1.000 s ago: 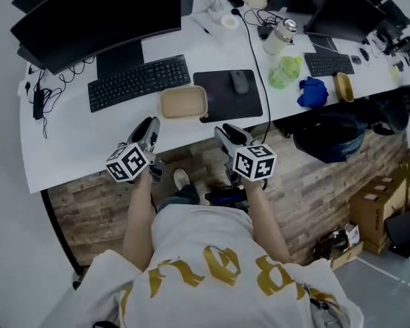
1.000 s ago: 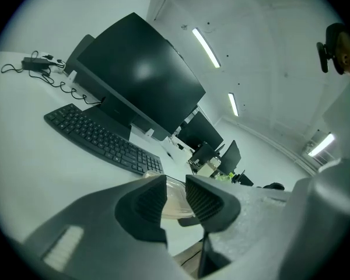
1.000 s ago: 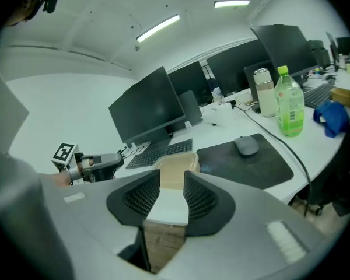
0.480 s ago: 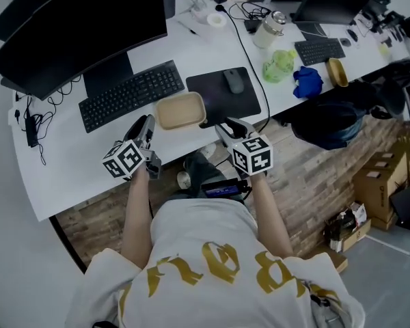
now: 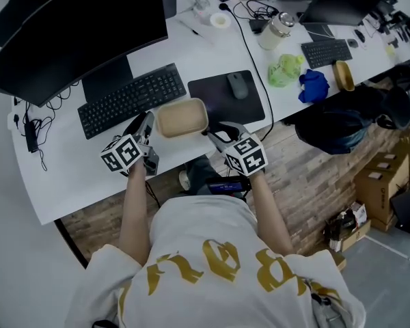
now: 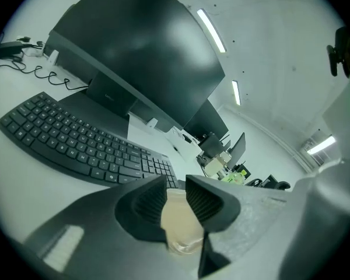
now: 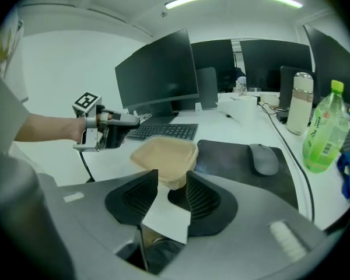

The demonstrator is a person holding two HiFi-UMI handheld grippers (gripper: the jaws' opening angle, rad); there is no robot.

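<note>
Grippers sat at both sides of the shallow tan plastic tray with round corners on the white desk in the head view. The left gripper had its tips at the tray's left edge. The right gripper had its tips by the tray's near right corner. The black keyboard lay just past the left gripper. The black mouse mat with the grey mouse lay past the right one.

In the left gripper view, the jaws stood a little way apart. The tray's rim showed in the gap between them. I could not tell if the pads touched it.

In the right gripper view, the jaws also had a small gap and held nothing. The tray's corner was just ahead of the tips. The left gripper showed on the far side of the tray.

To do this well, I think each gripper should get the thin rim deep into its gap before it squeezes. The tray looked light and bendy, so a soft squeeze seemed best. Both grippers should stay at the same height to keep the tray flat.
</note>
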